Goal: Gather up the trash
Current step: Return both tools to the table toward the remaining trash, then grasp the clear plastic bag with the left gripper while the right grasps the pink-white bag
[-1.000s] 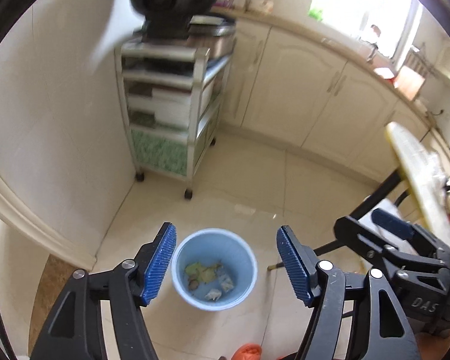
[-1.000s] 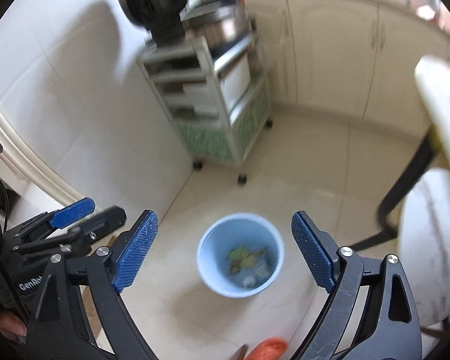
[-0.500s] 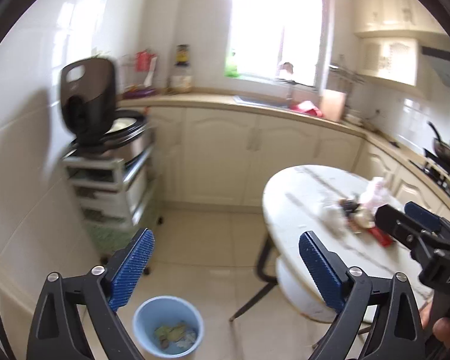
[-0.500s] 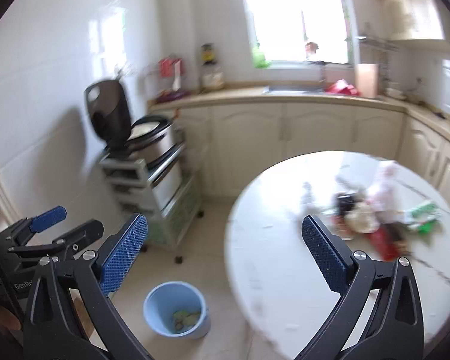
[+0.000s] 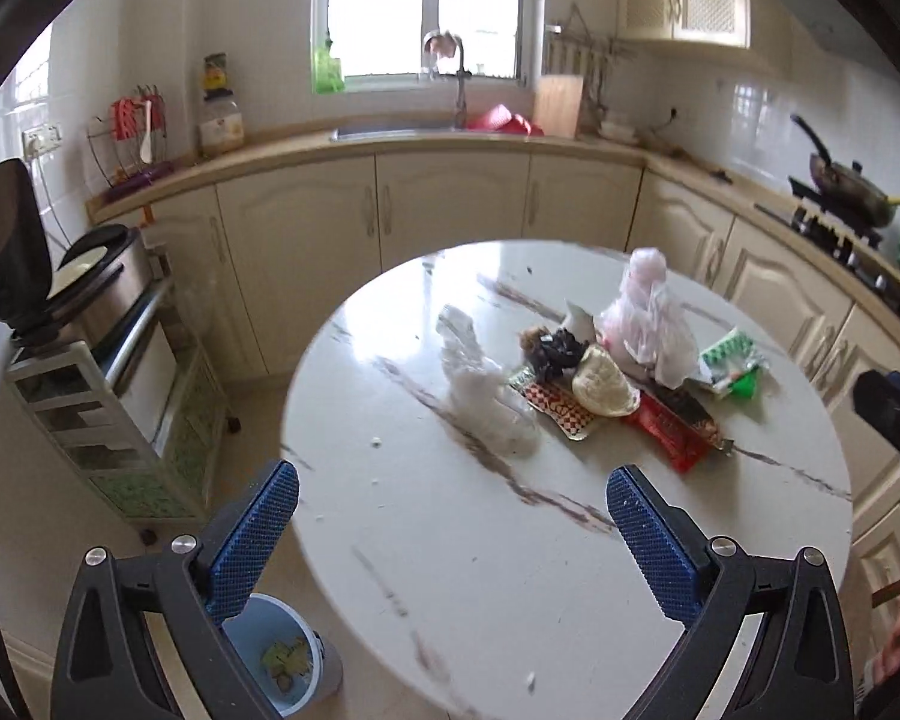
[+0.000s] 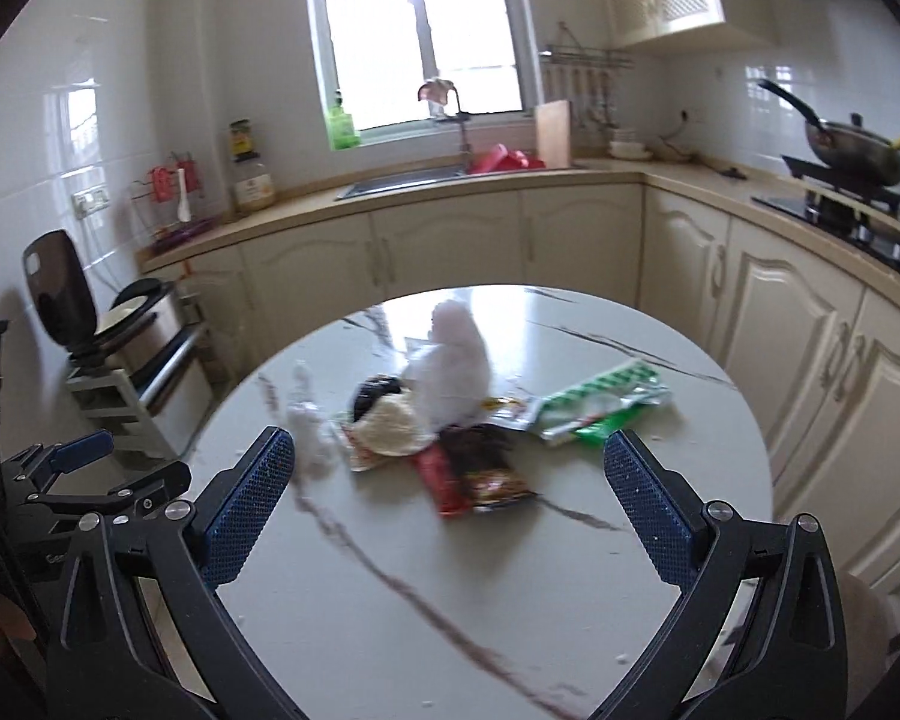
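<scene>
A pile of trash lies on the round marble table [image 5: 450, 540]: a clear plastic bag [image 5: 480, 396], a white knotted bag [image 5: 648, 324], a red snack wrapper [image 5: 672, 426], a green wrapper [image 5: 729, 360] and a black scrap [image 5: 555, 348]. The same pile shows in the right wrist view: red wrapper [image 6: 474, 474], green wrapper [image 6: 600, 405], white bag [image 6: 450, 366]. My left gripper [image 5: 450, 522] is open and empty over the table's near part. My right gripper [image 6: 447, 492] is open and empty, just short of the red wrapper. A blue bin [image 5: 282, 660] with scraps stands on the floor below left.
A trolley with a cooker [image 5: 90, 324] stands left by the wall. Cream cabinets [image 5: 450, 210] and a sink counter run behind the table. A stove with a pan [image 6: 852, 156] is at the right. The other gripper shows at each view's edge [image 6: 72, 468].
Both grippers have swung up from the blue bin on the floor to face the table and its trash pile. Both stay open and empty.
</scene>
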Action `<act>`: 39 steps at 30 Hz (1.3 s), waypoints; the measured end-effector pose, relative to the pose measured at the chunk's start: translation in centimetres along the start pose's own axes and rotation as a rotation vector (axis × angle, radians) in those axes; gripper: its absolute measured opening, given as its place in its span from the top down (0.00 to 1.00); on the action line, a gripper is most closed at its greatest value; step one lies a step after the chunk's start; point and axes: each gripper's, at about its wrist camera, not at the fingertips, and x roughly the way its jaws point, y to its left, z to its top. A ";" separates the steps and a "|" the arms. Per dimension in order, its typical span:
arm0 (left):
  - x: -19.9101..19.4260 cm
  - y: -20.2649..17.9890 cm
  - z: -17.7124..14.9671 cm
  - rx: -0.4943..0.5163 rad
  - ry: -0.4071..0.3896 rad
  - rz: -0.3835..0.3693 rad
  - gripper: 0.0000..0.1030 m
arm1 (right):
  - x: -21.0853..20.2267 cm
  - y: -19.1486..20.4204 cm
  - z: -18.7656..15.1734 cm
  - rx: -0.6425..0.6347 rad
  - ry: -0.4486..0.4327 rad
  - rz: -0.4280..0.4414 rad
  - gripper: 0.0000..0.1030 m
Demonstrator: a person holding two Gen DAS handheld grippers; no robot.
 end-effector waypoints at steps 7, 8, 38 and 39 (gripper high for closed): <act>10.7 -1.1 4.7 -0.022 0.103 0.057 0.03 | 3.5 -3.0 -0.1 0.009 0.057 -0.014 0.00; 11.9 -0.9 5.1 -0.027 0.111 0.069 0.03 | 3.9 -3.0 -0.1 0.006 0.062 -0.013 0.00; 16.0 5.1 7.7 0.004 0.105 -0.135 0.78 | 18.6 -1.6 2.9 0.079 0.321 0.093 0.80; 15.4 5.3 7.6 0.002 0.101 -0.139 0.78 | 17.5 -1.8 3.0 0.081 0.292 0.094 0.80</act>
